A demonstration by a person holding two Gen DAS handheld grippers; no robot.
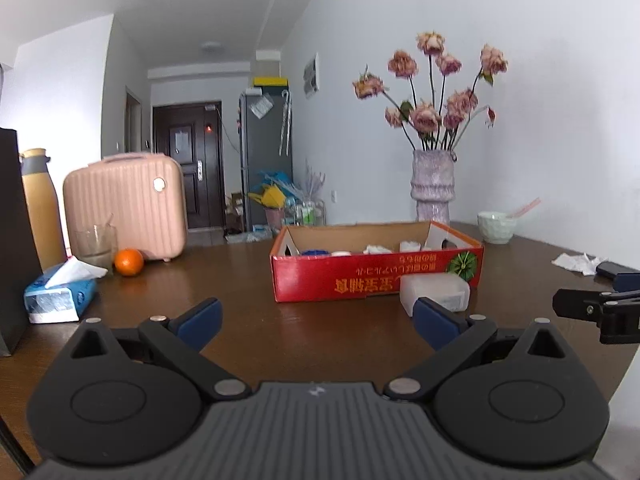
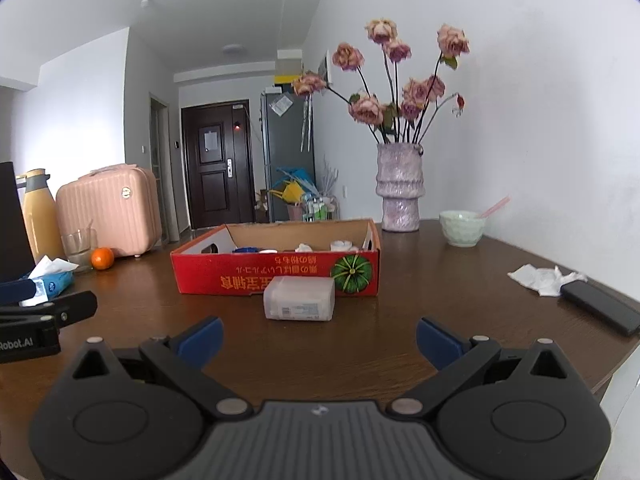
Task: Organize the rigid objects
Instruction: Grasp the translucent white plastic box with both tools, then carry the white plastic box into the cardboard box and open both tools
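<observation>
Translucent plastic box [image 2: 299, 298] lies on table [image 2: 420, 320] mid-area, just beside red cardboard tray [image 2: 276, 276] front wall, likely next to go in. Right gripper [image 2: 318, 338] and left gripper [image 1: 316, 320] both spread wide, holding nothing, ready for approach.

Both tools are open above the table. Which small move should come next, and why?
Probably ease the right tool forward toward the translucent plastic box. That box lies on the table almost straight ahead of it, outside the red cardboard box, and the tool is open and holds nothing.
</observation>
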